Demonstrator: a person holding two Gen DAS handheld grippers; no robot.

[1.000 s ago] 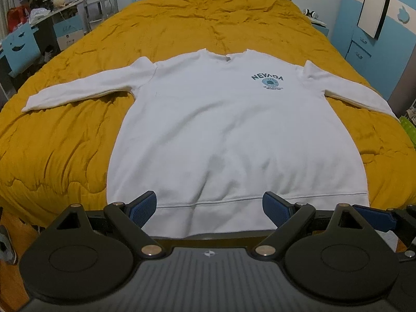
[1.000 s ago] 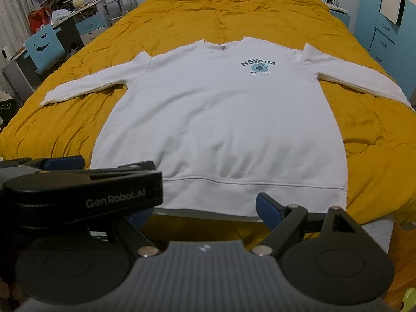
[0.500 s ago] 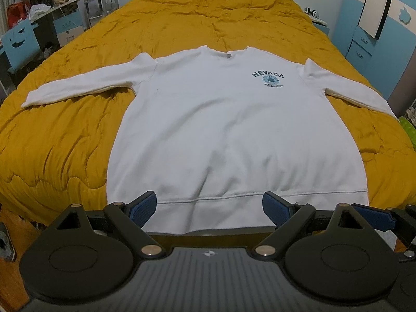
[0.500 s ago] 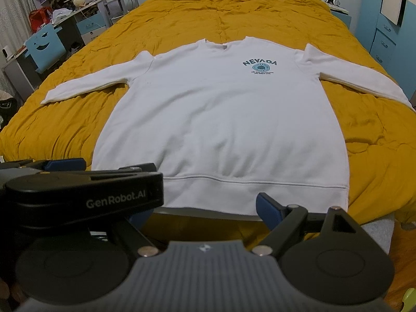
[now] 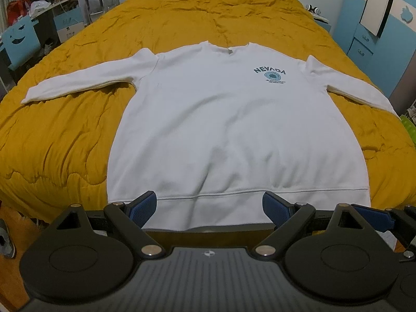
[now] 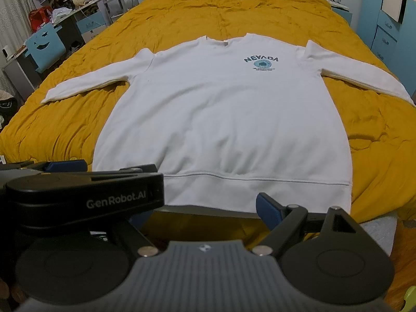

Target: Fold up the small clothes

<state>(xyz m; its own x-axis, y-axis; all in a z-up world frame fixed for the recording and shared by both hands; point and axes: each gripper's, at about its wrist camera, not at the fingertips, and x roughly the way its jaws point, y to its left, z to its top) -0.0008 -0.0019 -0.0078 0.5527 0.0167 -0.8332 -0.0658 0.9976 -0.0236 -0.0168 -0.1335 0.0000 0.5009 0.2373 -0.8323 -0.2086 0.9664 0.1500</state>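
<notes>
Across the near half of the bed (image 5: 78, 140), on its mustard quilt, a white sweatshirt (image 5: 234, 135) lies flat and face up, collar toward the far end, hem band along the near edge, a blue NEVADA print (image 5: 270, 74) on the chest. Both sleeves are spread outward: the left sleeve (image 5: 83, 83) angles toward the left edge and the right sleeve (image 5: 358, 91) reaches toward the right edge. The left tool (image 5: 209, 206) hovers just short of the hem, its blue-padded fingers spread wide with nothing between them; one pad sits over the hem near the left corner, the other nearer the middle. The right tool (image 6: 205, 202) hangs beside it at the near edge, also empty; one blue finger (image 6: 267, 209) shows clearly, but the left tool's body covers the other side, so the gap can only be judged as wide. Nothing is folded yet, so this looks like the very start, with the garment laid out and both tools lining up on it. A likely next move is to bring a sleeve and side panel inward, which calls for a tool to travel out to a cuff or shoulder, close on one layer of the soft fabric, and lift it clear before carrying it across. Dragging could rumple the quilt below.
</notes>
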